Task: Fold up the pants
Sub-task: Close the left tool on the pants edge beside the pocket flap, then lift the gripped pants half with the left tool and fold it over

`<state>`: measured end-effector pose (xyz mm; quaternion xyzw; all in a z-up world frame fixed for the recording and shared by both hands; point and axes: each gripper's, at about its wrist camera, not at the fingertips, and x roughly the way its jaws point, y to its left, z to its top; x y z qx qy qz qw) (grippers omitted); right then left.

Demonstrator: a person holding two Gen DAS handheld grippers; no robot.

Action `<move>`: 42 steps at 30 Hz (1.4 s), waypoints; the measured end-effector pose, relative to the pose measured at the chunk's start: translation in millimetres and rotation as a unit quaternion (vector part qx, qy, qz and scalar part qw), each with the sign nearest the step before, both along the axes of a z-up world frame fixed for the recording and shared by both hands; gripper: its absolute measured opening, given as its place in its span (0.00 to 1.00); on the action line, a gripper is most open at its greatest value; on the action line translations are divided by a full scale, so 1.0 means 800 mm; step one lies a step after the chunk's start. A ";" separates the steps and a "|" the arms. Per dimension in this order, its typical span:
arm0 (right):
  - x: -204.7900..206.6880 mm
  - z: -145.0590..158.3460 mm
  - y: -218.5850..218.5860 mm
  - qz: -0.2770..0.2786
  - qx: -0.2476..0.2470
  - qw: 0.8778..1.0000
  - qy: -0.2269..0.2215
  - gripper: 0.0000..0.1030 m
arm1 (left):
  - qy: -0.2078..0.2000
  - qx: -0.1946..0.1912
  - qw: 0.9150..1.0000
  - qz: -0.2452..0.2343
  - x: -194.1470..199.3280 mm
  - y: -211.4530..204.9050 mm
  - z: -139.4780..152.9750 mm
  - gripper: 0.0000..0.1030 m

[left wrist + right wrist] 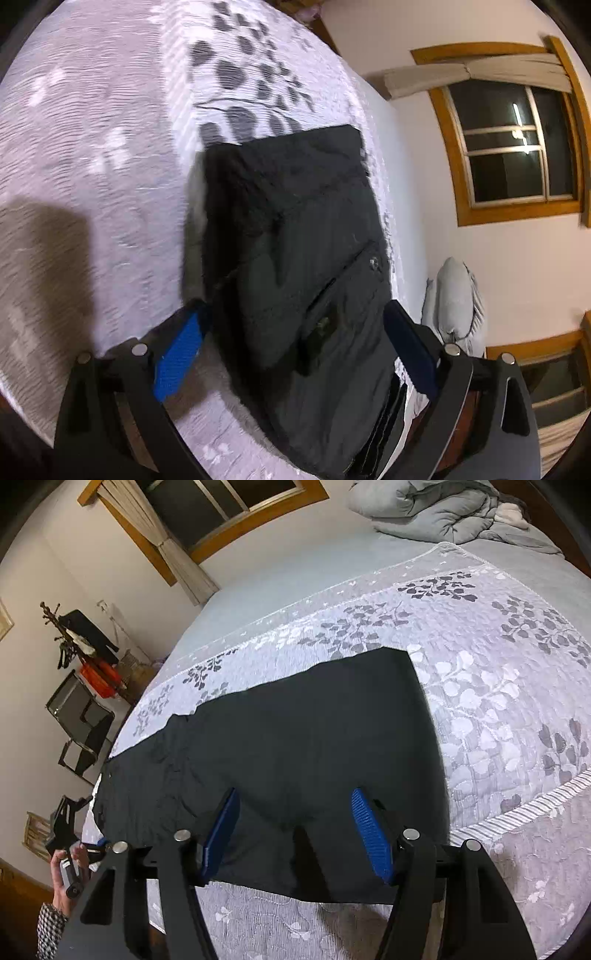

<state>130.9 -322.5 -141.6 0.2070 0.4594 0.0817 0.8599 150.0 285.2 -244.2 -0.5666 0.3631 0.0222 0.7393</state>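
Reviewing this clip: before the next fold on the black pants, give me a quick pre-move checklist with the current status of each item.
1. Left gripper jaws open, straddling the pants: ok.
2. Right gripper jaws open over the pants' near edge: ok.
3. Pants lying flat on the quilt: ok, slight wrinkles towards the left in the right wrist view.
4. Cloth actually gripped by either gripper: not ok, neither has closed.
5. Pants fully on the bed: cannot tell; one end lies at the bed's edge.

Indoor lighting is illuminating both views evenly. Fisheye distortion is bending the edges. Motion blur is smearing the left view. A shadow [44, 258] is darkening the bedspread [110, 110]. A lamp is reflecting in the dark window [517, 147].
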 end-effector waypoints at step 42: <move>0.002 -0.024 0.000 0.005 0.014 1.000 0.017 0.63 | -0.097 0.100 0.990 -0.036 0.037 -0.058 0.061 0.12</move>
